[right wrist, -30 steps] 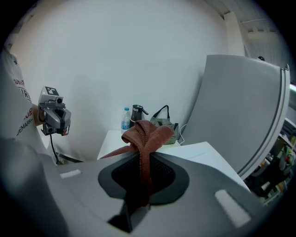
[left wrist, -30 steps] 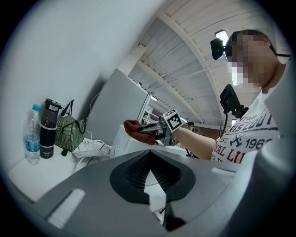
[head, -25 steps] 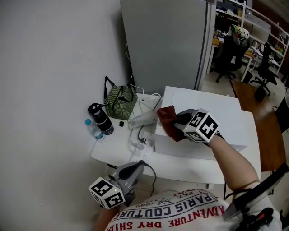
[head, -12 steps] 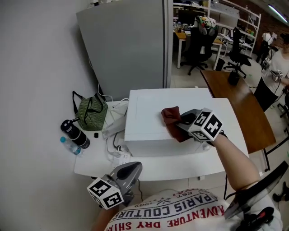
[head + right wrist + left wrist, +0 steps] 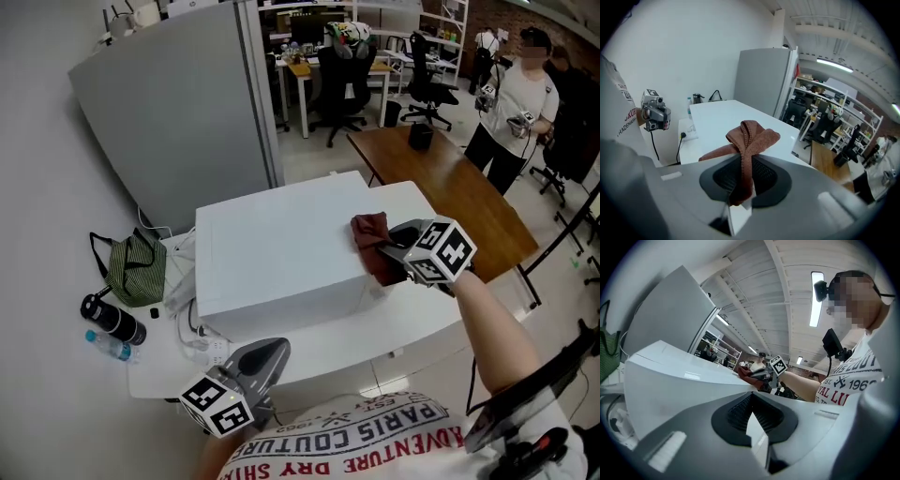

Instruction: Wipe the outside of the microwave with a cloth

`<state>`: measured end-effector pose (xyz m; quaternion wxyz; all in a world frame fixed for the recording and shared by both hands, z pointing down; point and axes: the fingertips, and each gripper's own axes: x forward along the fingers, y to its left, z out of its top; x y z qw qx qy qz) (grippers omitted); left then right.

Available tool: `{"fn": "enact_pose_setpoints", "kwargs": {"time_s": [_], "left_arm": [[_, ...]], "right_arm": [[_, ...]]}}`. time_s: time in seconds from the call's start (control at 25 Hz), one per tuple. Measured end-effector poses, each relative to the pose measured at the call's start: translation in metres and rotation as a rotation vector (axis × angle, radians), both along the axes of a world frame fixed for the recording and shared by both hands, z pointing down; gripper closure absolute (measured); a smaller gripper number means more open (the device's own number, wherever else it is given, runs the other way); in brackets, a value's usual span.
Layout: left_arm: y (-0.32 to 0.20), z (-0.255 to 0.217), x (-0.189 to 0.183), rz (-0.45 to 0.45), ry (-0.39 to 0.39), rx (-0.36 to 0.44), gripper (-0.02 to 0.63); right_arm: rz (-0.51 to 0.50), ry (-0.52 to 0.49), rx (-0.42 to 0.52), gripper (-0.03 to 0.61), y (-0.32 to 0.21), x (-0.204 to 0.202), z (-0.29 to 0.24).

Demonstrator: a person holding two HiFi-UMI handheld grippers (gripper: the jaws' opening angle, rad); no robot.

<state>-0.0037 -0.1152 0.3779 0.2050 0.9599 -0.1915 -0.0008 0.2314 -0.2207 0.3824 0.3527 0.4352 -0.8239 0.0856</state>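
Your right gripper (image 5: 388, 250) clamps a rust-brown terry cloth (image 5: 371, 231) at the white boxy microwave's (image 5: 272, 253) right edge; your left gripper's (image 5: 269, 349) jaws are together.

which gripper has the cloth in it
The right gripper, jaws clamped on the reddish-brown terry cloth; the left gripper holds nothing.

white t-shirt (image 5: 375, 433), red and black lettering, black strap (image 5: 534, 389) at the right. left gripper (image 5: 270, 351) and right gripper (image 5: 386, 246) are grey shells, each with a black-and-white marker cube (image 5: 441, 250).
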Motion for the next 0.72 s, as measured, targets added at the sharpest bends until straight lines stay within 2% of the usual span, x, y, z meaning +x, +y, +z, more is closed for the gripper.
{"fn": "enact_pose_setpoints", "kwargs": {"time_s": [0.2,0.44,0.6,0.72], "left_arm": [[0.005,0.004,0.026,0.061,0.001,-0.013,0.609],[0.010,0.005,0.043,0.096,-0.001,-0.011,0.609],[0.009,0.005,0.036,0.076,-0.005,-0.011,0.607],[0.009,0.005,0.026,0.052,-0.005,-0.012,0.607]], "right_arm": [[0.087,-0.048,0.006,0.534,0.019,0.039,0.000],[0.107,-0.065,0.017,0.534,0.026,0.047,0.002],[0.081,0.015,0.079,0.534,0.025,0.038,-0.009],[0.029,0.061,0.146,0.534,0.020,0.013,-0.029]]}}
